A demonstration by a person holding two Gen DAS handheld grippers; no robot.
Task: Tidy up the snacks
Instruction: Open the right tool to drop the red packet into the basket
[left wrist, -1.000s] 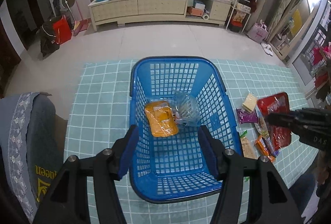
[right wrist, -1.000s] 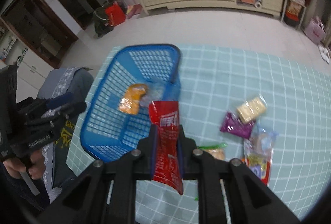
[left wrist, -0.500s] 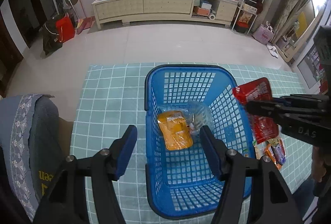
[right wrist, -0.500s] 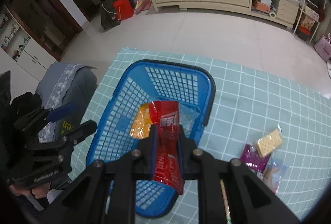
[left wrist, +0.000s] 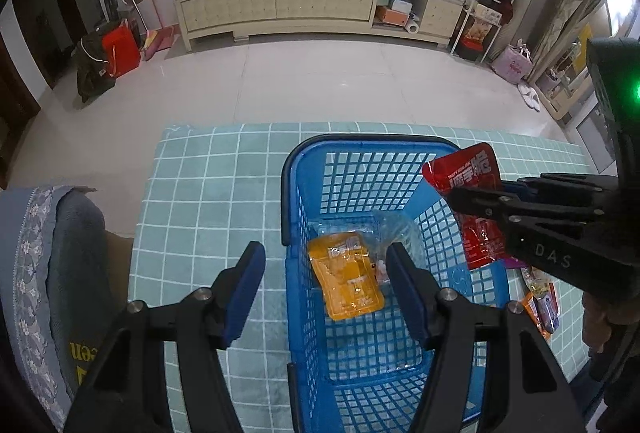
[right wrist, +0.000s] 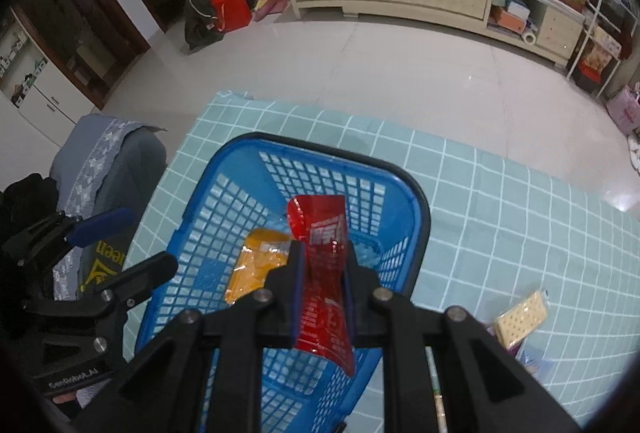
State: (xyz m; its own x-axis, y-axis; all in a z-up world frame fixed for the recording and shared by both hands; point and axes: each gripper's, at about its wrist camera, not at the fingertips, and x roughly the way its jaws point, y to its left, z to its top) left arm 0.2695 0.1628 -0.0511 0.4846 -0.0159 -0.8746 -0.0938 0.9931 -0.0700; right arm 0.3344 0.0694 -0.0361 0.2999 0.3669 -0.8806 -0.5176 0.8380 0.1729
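A blue plastic basket (left wrist: 294, 233) (right wrist: 416, 193) stands on the teal checked cloth. Inside lie an orange snack packet (left wrist: 346, 279) (right wrist: 256, 265) and a clear packet (left wrist: 394, 233). My right gripper (right wrist: 322, 253) is shut on a red snack packet (right wrist: 324, 273) (left wrist: 476, 193) and holds it above the basket's right side. My left gripper (left wrist: 324, 265) is open and empty, its fingers astride the basket's left wall; it also shows in the right wrist view (right wrist: 128, 245).
Loose snacks lie on the cloth right of the basket: a cracker pack (right wrist: 520, 317), a purple packet (right wrist: 532, 357), colourful packets (left wrist: 540, 301). A grey-blue covered chair (left wrist: 52, 273) stands left. A long cream cabinet (left wrist: 312, 9) lines the far wall.
My right gripper has carried the red packet leftward from beside the basket to above it. The left gripper has shifted left, off the basket's middle onto its left wall.
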